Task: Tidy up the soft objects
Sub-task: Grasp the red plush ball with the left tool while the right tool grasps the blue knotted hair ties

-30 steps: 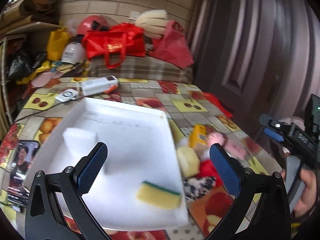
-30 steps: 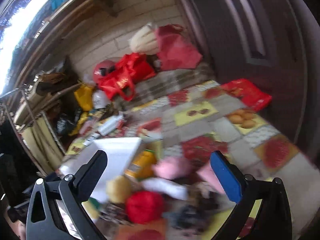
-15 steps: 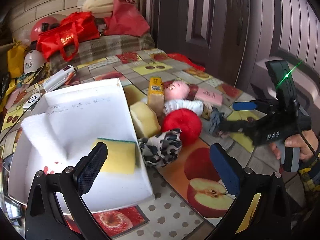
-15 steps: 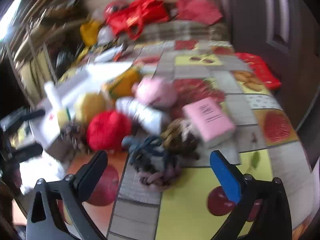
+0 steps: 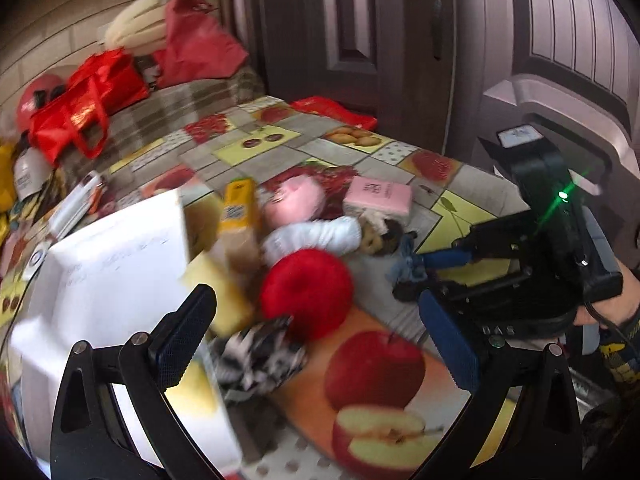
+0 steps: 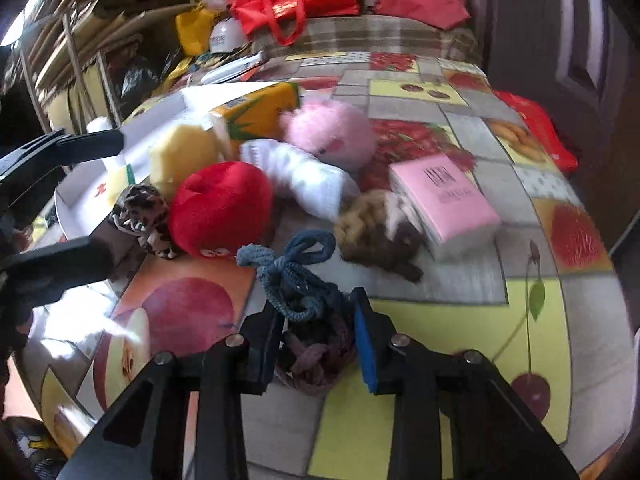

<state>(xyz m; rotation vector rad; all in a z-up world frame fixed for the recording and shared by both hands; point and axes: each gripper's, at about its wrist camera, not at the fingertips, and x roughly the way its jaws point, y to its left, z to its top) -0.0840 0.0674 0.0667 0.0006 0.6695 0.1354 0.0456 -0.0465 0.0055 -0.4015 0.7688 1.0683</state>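
Fruit-print tablecloth (image 6: pixel 540 320): right tongs (image 6: pixel 316 336) just clenched on braided rope bundle (image 6: pixel 304 300); left tongs (image 5: pixel 316 344) wide, empty.

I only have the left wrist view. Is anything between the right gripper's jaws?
Observer: Yes. The right gripper has just been closing; it presses on a bundle of hair ties, blue over purple.
Operator: Is it clear of the rest?
Observer: Its far end lies close beside the brown scrunchie; touching or not, I cannot tell.
Operator: What's the blur before my jaws?
Observer: A leopard-print scrunchie against the red plush.
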